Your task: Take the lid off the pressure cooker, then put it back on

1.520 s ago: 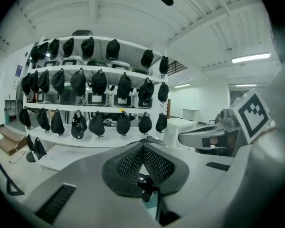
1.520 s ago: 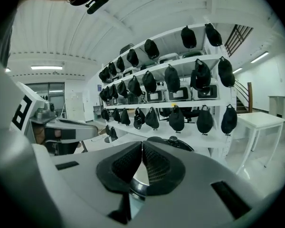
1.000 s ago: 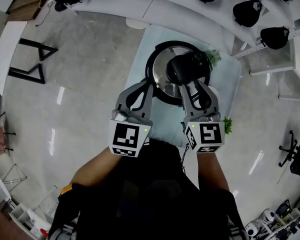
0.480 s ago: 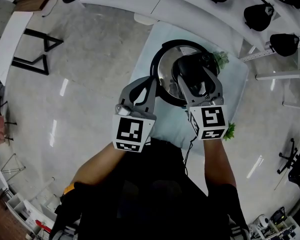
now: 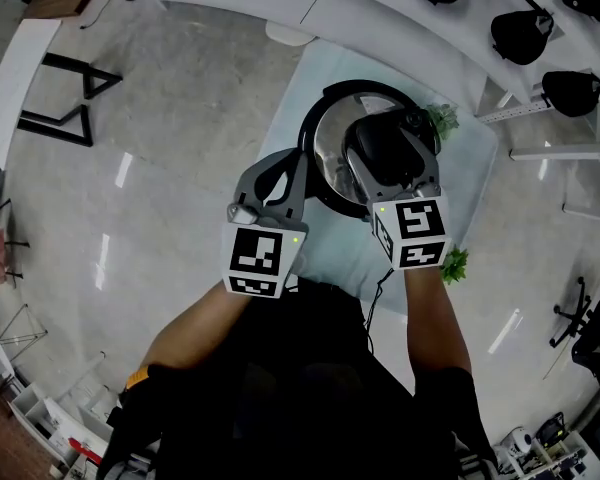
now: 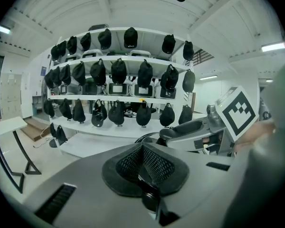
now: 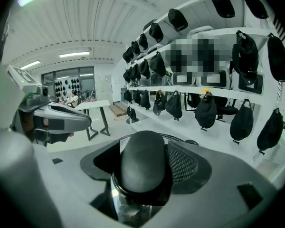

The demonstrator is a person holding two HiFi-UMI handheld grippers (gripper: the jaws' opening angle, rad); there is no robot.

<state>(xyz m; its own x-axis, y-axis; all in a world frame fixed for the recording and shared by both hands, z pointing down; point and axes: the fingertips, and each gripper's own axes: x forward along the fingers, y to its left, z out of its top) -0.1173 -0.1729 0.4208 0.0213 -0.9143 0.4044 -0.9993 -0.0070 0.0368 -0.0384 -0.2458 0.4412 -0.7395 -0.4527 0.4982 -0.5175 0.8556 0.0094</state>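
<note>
The pressure cooker [image 5: 325, 133] stands on a small pale table with its steel lid [image 5: 330, 153] on. The lid's black handle [image 5: 382, 146] lies between the jaws of my right gripper [image 5: 388, 156], which are opening; in the right gripper view [image 7: 147, 170] that handle [image 7: 142, 158] fills the gap over the shiny lid [image 7: 126, 205]. My left gripper [image 5: 298, 168] hangs shut just off the cooker's left rim, and its pads meet in a V [image 6: 143, 163] with nothing between them.
The table top [image 5: 330, 248] carries green sprigs at its far corner [image 5: 442, 118] and near right edge [image 5: 455, 263]. A curved white counter [image 5: 310, 8] and shelves of black caps [image 6: 118, 72] lie beyond. A black-legged table [image 5: 70, 98] stands at the left.
My right gripper has pushed forward over the lid and its jaws have spread wider around the black handle. The left gripper has crept a little closer to the cooker's rim.
</note>
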